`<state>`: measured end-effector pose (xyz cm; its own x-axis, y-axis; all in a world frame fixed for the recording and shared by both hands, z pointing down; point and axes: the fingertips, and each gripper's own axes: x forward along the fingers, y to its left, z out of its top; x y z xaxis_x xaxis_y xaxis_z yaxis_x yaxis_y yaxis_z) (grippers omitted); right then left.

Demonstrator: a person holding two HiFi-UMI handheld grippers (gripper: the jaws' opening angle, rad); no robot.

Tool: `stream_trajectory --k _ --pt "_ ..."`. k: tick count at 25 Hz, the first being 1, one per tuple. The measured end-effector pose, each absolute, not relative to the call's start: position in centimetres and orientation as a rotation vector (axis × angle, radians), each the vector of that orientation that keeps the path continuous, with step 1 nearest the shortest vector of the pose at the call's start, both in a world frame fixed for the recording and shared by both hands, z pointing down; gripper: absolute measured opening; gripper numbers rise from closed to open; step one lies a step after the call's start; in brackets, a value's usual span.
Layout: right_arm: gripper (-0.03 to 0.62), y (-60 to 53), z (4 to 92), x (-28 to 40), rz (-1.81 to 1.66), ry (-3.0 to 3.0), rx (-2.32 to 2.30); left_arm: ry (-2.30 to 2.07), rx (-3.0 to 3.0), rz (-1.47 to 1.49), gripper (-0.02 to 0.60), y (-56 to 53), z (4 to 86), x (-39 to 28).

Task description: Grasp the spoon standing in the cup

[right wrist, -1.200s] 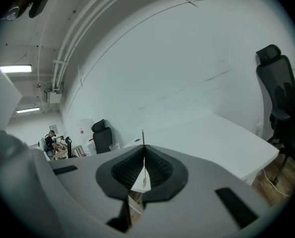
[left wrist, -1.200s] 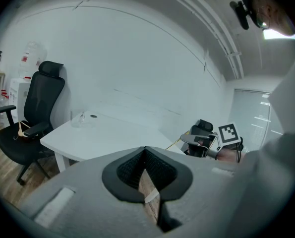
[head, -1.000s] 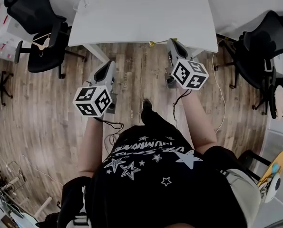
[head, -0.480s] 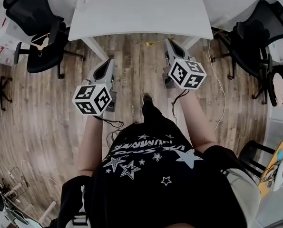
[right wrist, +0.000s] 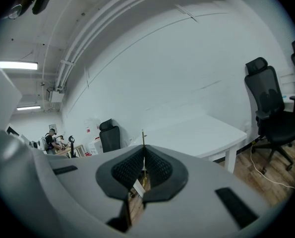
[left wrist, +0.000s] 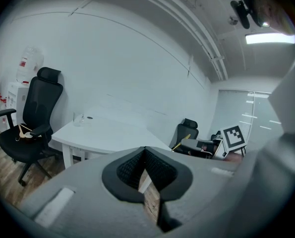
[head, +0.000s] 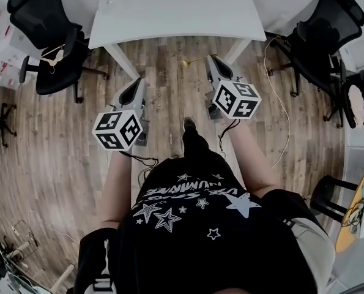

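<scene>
Right gripper view: our right gripper (right wrist: 144,158) pinches the thin gold spoon (right wrist: 143,139). Our left gripper (left wrist: 145,156) is closed and empty. We judge the grasp done.

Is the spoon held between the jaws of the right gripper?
Yes, the right gripper is shut on the stem of the thin golden spoon.

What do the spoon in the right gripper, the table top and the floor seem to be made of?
Spoon: probably metal, gold-toned; a thin yellow stem between the shut pads of the right gripper.
Table: smooth matte white top, perhaps laminate or painted board; no grain.
Floor: brown planks with grain and seams; wood or wood-look vinyl, can't tell.
</scene>
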<state>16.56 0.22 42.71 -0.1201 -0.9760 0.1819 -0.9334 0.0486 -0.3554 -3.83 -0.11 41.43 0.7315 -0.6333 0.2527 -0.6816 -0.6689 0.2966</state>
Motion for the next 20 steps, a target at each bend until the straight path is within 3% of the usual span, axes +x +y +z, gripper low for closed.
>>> stream_trajectory --k 20 --pt "0.015 10.2 42.9 17.0 -0.574 2.153 -2.093 -0.911 2.594 0.176 0.005 7.7 42.1 -3.3"
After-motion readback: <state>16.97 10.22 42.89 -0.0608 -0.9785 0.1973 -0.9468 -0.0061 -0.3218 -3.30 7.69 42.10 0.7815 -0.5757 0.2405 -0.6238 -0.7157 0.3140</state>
